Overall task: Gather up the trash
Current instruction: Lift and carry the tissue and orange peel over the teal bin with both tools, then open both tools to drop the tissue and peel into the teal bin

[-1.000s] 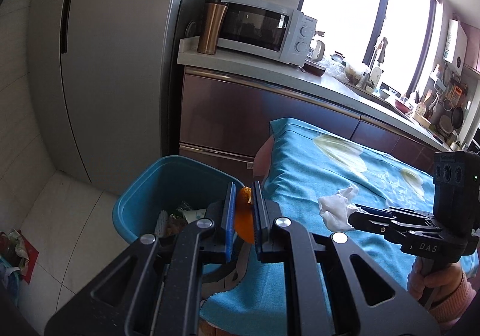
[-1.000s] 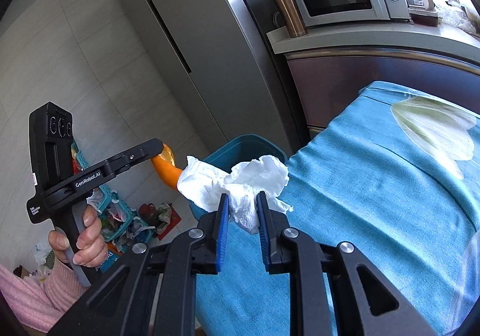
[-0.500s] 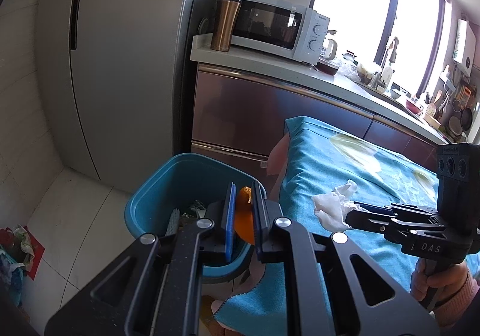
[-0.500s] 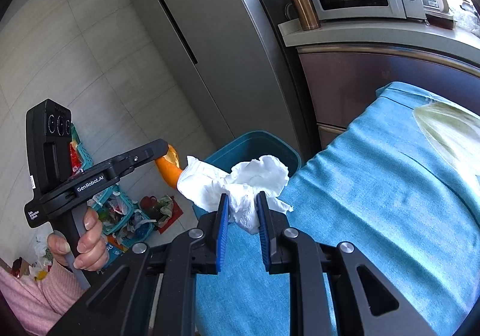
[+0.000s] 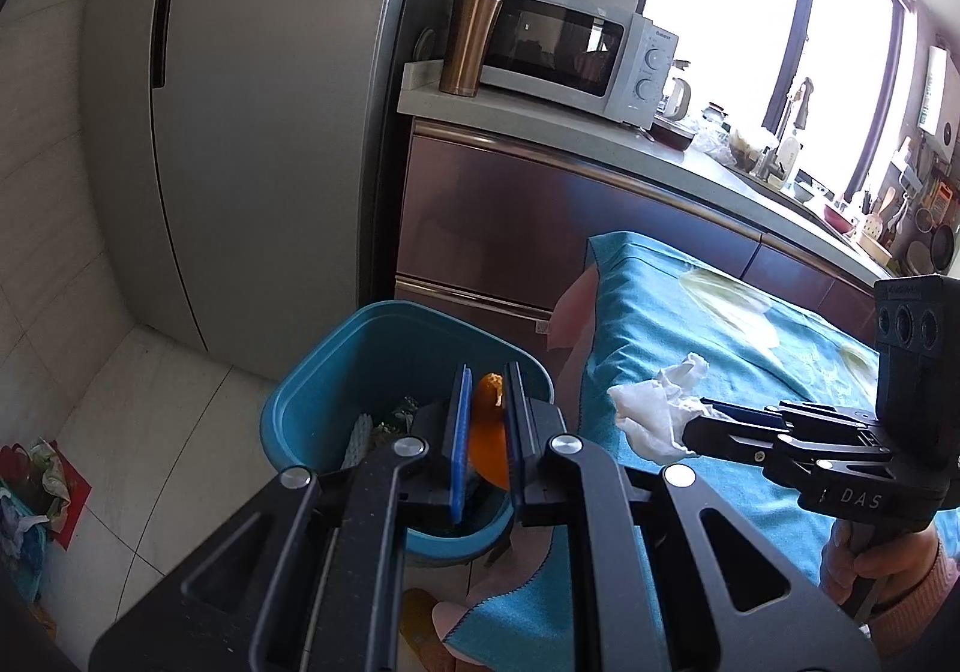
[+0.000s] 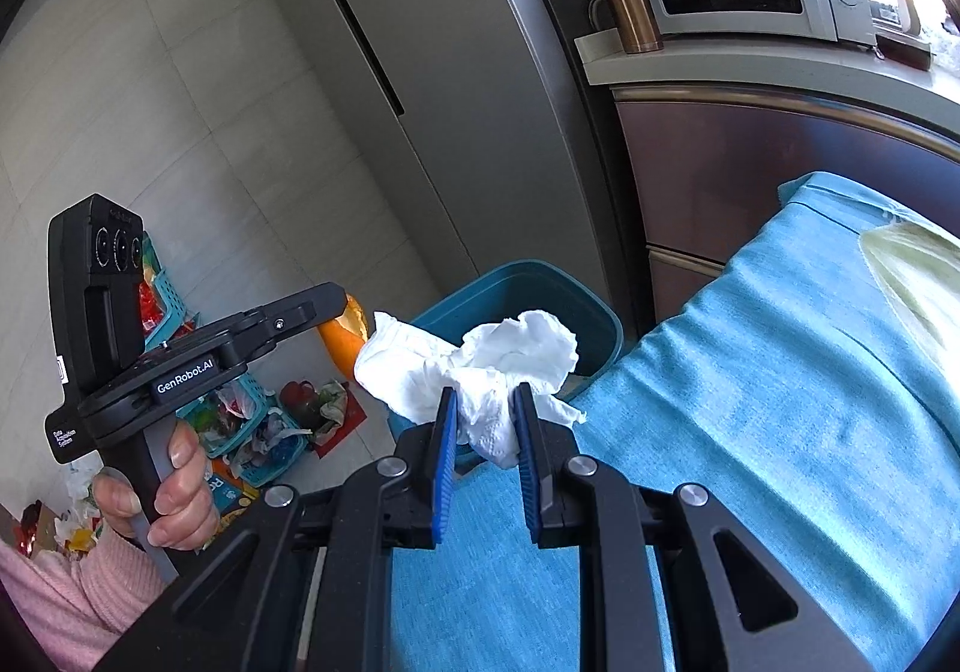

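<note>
A piece of orange peel (image 5: 487,435) is pinched between the blue pads of my left gripper (image 5: 485,390), which hangs over the teal trash bin (image 5: 336,372); the bin holds some scraps. Seen from the right wrist, the same peel (image 6: 347,333) sticks out past the left gripper's fingertips. My right gripper (image 6: 485,402) is shut on a crumpled white tissue (image 6: 480,366), held above the blue-clothed table's edge beside the trash bin (image 6: 576,306). In the left wrist view that tissue (image 5: 654,411) juts from the right gripper's tips.
A blue tablecloth (image 6: 780,372) covers the table on the right. Behind the bin stand a tall grey fridge (image 5: 252,102) and a counter with a microwave (image 5: 570,54) and a copper tumbler (image 5: 468,39). Baskets with litter (image 6: 258,420) lie on the floor at left.
Both grippers have drifted a little toward the bin, which now sits larger and more central under the left gripper. Both grips are unchanged.
</note>
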A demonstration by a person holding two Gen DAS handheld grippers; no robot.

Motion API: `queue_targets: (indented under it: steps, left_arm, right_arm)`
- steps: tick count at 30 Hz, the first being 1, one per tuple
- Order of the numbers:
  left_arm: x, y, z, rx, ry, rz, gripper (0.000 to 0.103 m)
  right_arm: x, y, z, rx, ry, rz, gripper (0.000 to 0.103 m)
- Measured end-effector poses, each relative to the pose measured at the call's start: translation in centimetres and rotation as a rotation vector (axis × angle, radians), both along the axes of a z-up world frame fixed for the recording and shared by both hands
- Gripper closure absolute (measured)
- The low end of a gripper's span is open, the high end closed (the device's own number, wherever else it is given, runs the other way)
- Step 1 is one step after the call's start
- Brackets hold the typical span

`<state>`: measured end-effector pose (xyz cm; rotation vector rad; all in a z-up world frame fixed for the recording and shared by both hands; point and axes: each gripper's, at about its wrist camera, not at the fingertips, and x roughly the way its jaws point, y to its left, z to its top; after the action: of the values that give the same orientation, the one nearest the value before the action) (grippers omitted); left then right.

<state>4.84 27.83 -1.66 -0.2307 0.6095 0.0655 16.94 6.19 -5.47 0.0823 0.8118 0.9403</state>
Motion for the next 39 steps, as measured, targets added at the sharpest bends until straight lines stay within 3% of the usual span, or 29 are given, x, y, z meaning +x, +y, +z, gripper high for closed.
queue_targets:
  steps: [39]
  left_arm:
    - [1.8, 1.9, -1.7, 0.000, 0.042, 0.060, 0.092]
  right_arm:
    - [1.3, 4.4, -0.5, -0.060, 0.011, 0.067, 0.086]
